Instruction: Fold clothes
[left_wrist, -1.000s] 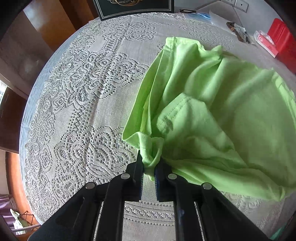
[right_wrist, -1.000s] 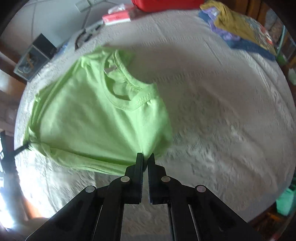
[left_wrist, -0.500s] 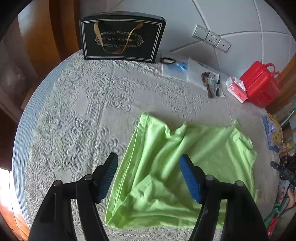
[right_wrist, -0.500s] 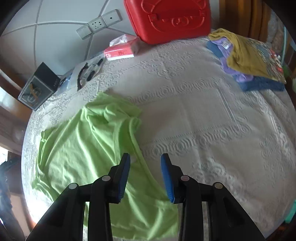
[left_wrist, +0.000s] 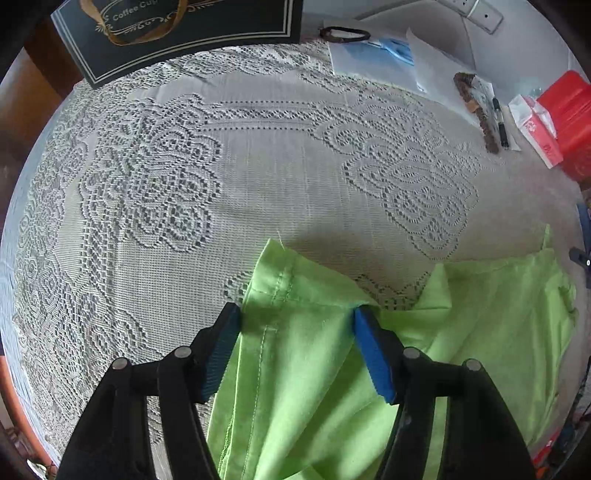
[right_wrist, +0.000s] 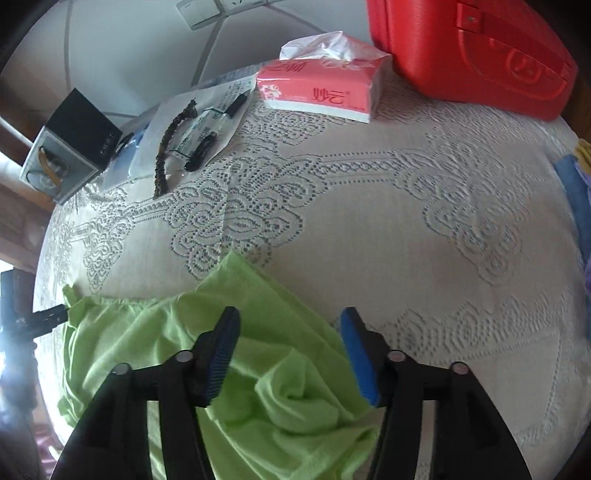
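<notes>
Over the green shirt (left_wrist: 314, 369), left tool (left_wrist: 297, 325) and right tool (right_wrist: 288, 325), both spread wide, empty.

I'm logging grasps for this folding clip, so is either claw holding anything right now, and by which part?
Nothing is held. The left claw and right claw are both open over the crumpled lime-green cotton T-shirt, jaws spread apart.

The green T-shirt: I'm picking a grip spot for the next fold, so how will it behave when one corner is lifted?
The green T-shirt will probably droop and drag, since it lies in soft folds. It looks thin and light, so likely easy to lift. The lace tablecloth might snag it slightly. Both the left tool and right tool are open over it.
</notes>
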